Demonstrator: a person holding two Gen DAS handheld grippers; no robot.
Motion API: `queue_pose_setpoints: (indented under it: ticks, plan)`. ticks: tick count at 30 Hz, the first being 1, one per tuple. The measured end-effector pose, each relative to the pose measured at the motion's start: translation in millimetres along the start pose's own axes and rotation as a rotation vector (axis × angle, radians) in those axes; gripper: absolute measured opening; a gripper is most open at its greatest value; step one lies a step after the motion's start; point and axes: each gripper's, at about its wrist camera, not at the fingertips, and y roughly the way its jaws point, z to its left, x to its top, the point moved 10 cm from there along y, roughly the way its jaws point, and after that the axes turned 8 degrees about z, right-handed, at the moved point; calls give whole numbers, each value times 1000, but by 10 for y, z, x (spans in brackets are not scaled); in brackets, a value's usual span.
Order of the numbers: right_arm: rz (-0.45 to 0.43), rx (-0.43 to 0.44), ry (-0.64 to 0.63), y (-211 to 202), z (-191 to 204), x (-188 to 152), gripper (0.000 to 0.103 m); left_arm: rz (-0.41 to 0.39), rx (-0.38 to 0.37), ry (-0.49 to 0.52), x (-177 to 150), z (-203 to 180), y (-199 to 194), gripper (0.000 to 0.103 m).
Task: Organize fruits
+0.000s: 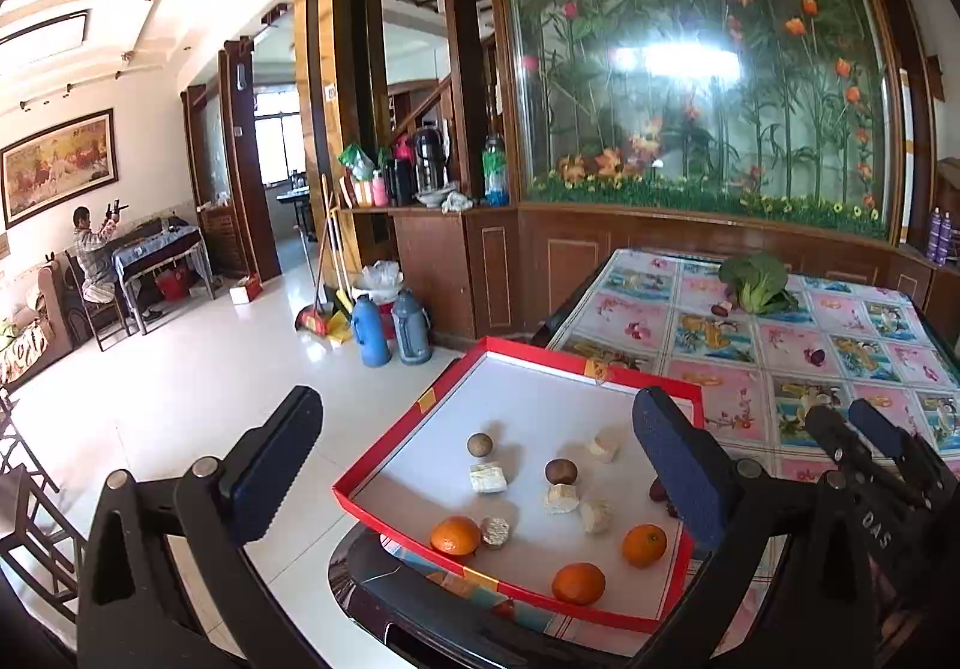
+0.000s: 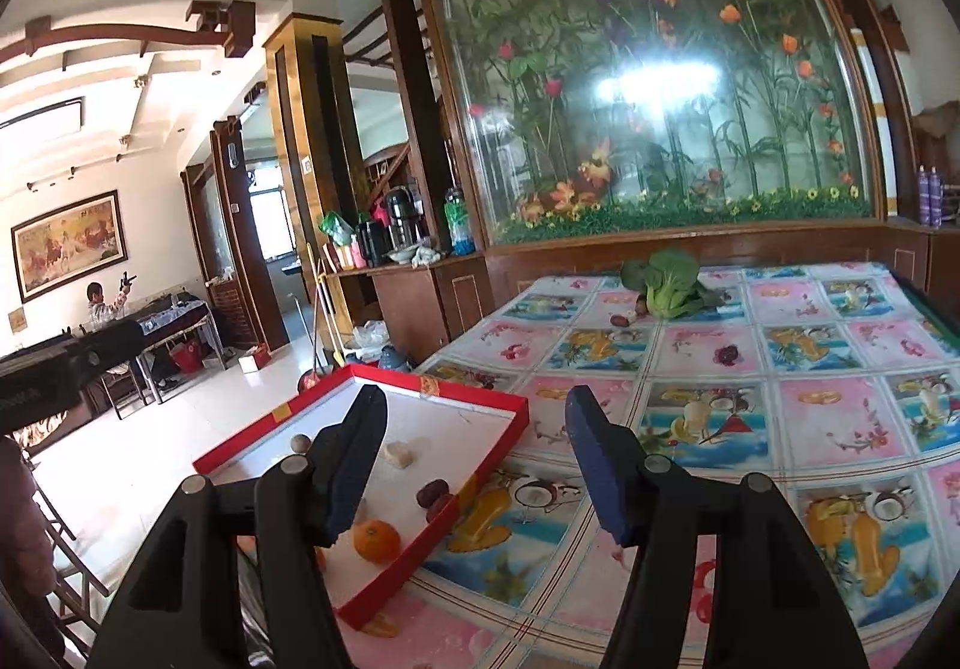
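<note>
Red-rimmed white tray (image 1: pixel 606 369), orange tangerines (image 1: pixel 455 535), pink-and-blue fruit-print tablecloth (image 2: pixel 780 369).

Glossy floor tiles (image 1: pixel 198 369), matt cardboard tray (image 1: pixel 540 357), smooth patterned plastic tablecloth (image 2: pixel 750 369)

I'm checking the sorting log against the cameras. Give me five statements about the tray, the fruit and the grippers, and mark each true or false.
1. Three oranges lie in the red tray. True: one orange at the near left, one at the near edge, one to the right.
2. The left gripper grips an orange. False: it is open and holds nothing.
3. The leafy green vegetable sits in the tray. False: it lies on the tablecloth at the far side of the table.
4. The right gripper is open and empty. True.
5. The tray's inside is blue. False: it is white with red walls.
</note>
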Motion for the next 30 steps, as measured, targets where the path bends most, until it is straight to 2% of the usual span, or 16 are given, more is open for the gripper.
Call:
queue_pose_setpoints:
  ticks: [10,21,25,30]
  plan:
    - [-98,3,-11,-694,388,216,80,-40,-30,-13,-44,81,-386,103]
    - [-99,16,38,-1044,658,148,89,-43,-58,-4,-165,223,-766,103]
    - [-112,32,23,-1131,779,140,98,-43,-63,-42,-203,379,-856,103]
    - [-161,29,-34,-1288,999,100,102,-68,-48,-106,-253,586,-971,103]
